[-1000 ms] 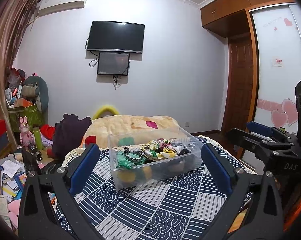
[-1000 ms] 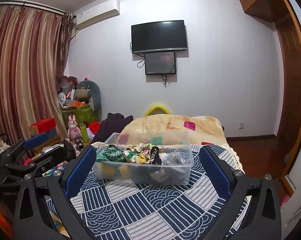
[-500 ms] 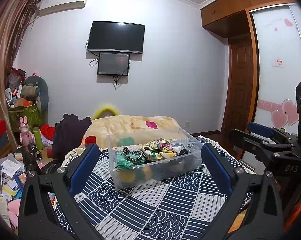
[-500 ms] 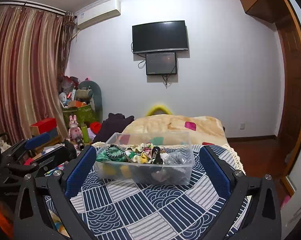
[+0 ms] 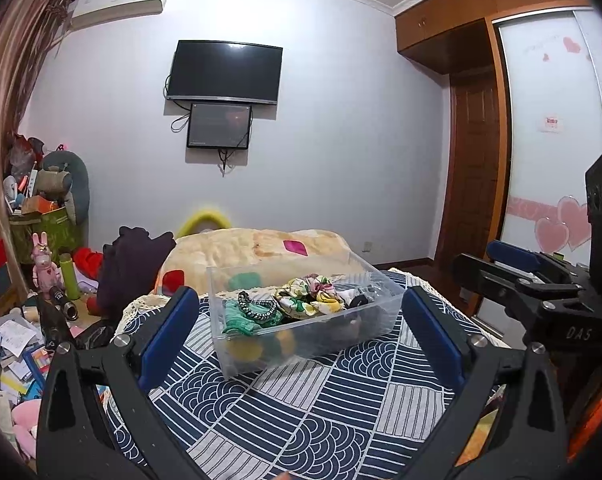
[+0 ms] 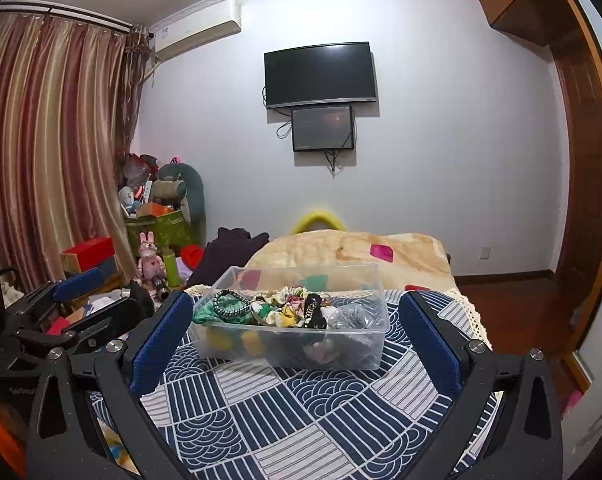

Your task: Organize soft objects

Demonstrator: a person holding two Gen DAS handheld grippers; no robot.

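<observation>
A clear plastic bin (image 5: 321,344) sits on a blue-and-white patterned cloth (image 5: 301,412). It holds a heap of soft things: a green knit piece (image 5: 237,320), a black-and-white braided band (image 5: 257,307) and floral scrunchies (image 5: 309,296). The bin (image 6: 293,344) shows in the right wrist view too. My left gripper (image 5: 297,328) is open and empty, short of the bin. My right gripper (image 6: 293,328) is open and empty, also short of the bin. Each gripper shows at the edge of the other's view.
A beige blanket (image 5: 257,252) lies behind the bin. A dark garment (image 5: 133,264) is heaped at its left. Toys, boxes and papers (image 5: 17,320) clutter the floor at the left. A wardrobe (image 5: 549,140) and door stand at the right.
Both grippers have barely shifted; both stay open. The bin and its contents have not moved.
</observation>
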